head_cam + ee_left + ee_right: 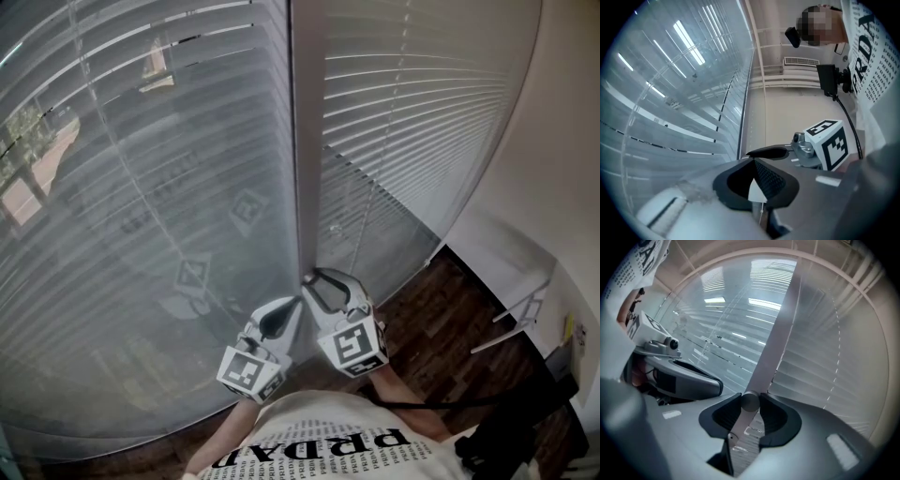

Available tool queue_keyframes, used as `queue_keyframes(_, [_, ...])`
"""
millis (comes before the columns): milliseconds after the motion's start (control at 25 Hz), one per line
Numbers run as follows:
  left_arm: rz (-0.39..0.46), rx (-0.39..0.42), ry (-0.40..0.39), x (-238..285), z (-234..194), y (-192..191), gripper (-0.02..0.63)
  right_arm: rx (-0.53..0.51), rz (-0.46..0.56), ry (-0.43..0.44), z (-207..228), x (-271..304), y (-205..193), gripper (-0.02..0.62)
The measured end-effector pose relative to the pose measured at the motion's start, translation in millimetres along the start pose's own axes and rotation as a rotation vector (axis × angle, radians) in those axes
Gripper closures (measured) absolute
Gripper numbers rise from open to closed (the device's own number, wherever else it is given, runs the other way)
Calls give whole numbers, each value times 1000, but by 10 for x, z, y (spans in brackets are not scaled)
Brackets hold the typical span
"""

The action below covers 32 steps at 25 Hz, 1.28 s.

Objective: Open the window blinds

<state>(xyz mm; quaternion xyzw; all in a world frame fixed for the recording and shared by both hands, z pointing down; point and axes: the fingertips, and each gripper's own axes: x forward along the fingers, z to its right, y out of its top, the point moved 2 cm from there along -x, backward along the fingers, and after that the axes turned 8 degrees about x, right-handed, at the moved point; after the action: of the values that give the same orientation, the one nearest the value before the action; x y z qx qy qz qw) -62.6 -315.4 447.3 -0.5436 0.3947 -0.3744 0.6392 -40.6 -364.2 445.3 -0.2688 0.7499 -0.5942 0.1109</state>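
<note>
Grey wand (738, 425) lies lengthwise between the right gripper's (750, 398) fingers.

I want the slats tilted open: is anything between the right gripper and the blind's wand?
Nothing visible. The wand already sits between the pads of the right gripper, which close on it, in front of the blinds.

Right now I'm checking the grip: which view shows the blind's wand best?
The right gripper view: the wand sits close up between the right gripper's pads. The head view shows only a faint thin line above that gripper; the left gripper view shows none of it.
</note>
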Motion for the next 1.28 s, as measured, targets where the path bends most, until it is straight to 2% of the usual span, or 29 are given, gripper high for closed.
queue_keyframes(320, [19,0,-9,-16,-12,-6,612,118,24,-2,22,-1,-1,465])
queue_keyframes(520, [23,2,-23,-19,-2,-27,612,261,50,17,45,-6,-23,465])
queue_keyframes(760, [20,-10,-16,-13,-21,-15,612,338,68,13,74,-6,-34,465])
queue_keyframes(1040, [13,-1,-25,-7,-12,-45,611,536,119,38,101,-12,-60,465])
queue_keyframes(1160, [23,-6,-23,6,-14,-31,612,556,126,38,110,-8,-60,465])
queue_keyframes(1280, [21,-10,-23,10,-13,-34,612,533,127,23,103,-8,-58,465])
